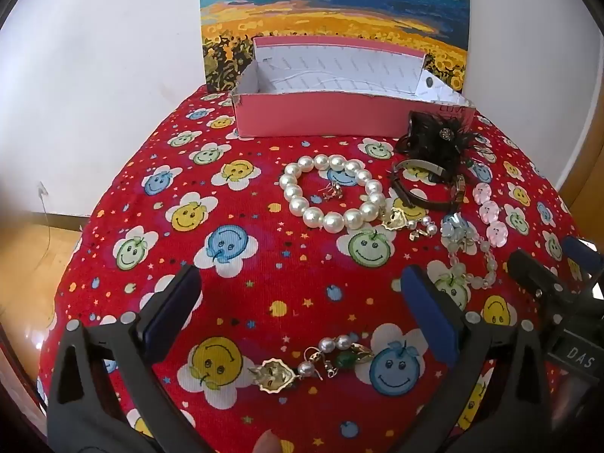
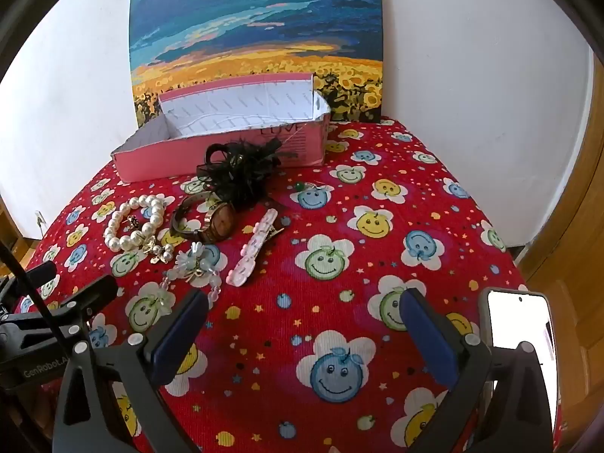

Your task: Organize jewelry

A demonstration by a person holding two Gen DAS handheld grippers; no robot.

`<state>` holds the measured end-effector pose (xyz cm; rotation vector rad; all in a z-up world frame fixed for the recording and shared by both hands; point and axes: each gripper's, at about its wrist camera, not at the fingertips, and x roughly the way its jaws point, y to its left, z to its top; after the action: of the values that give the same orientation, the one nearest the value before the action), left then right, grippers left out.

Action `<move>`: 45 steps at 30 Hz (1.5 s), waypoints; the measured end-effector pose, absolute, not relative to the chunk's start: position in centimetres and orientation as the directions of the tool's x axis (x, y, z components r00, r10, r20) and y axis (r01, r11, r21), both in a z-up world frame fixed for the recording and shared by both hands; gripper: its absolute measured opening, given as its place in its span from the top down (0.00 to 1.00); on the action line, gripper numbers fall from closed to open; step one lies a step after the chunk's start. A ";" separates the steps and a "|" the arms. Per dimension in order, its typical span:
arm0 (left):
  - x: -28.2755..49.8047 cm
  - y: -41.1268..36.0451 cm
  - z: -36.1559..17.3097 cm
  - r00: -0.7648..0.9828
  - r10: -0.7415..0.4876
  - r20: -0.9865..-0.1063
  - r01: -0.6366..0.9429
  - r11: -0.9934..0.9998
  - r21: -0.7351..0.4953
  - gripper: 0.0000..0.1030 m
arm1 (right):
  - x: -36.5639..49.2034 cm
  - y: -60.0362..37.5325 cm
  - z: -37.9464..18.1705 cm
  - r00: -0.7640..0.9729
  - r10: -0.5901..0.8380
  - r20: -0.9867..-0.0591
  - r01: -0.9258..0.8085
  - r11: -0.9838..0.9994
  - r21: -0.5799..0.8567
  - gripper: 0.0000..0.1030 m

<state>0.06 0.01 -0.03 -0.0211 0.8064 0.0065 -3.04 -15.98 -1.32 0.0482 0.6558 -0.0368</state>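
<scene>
- Two grippers hang over the table, both with jaws spread wide and nothing between the pads: the left gripper (image 1: 302,302) and the right gripper (image 2: 305,324).
- Just below the left gripper's open jaws, near the camera, lies a small cluster of earrings (image 1: 313,362): gold leaf shapes, a few pearls and a green bead, resting on the red smiley tablecloth (image 1: 234,275).
- Ahead of the left gripper, past its fingertips, a pearl bracelet (image 1: 332,192) lies in a ring with a small earring (image 1: 332,190) inside it.
- Touching the bracelet's near-right edge are more gold and pearl earrings (image 1: 409,222).
- Ahead and to the right of the left gripper, a brown-strapped watch (image 1: 426,185) sits just beside the bracelet; a black feather hair piece (image 1: 441,136) lies beyond it, against the box.
- To the left gripper's right, a pink hair clip (image 1: 490,211) and a pale bead bracelet with a flower (image 1: 468,253) lie close together.
- Farthest ahead stands an open pink box (image 1: 321,113), its white paper lining visible, nothing seen inside.
- From the right gripper, all the jewelry lies ahead and to the left; the cloth straight ahead is bare.
- A phone (image 2: 521,321) with a lit white screen stands just right of the right gripper.
- A sunflower painting (image 2: 256,45) leans on the white wall behind the box.
</scene>
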 end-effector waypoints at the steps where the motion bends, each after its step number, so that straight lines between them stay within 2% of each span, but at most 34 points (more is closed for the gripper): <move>1: 0.1 0.0 0.0 0.691 -0.002 -0.722 -0.014 1.000 -0.016 0.04 | -3.0 -16.0 -1.3 0.791 -0.021 -0.611 0.049 0.998 0.029 0.00; 45: -0.1 0.5 0.3 0.704 0.003 -0.710 -0.027 0.999 -0.023 0.04 | -3.1 -15.8 -1.2 0.794 -0.032 -0.606 0.052 0.999 0.015 0.00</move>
<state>-0.11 0.47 0.30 -0.0321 0.7898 0.0164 -3.11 -15.77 -1.23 0.0316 0.6511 -0.0452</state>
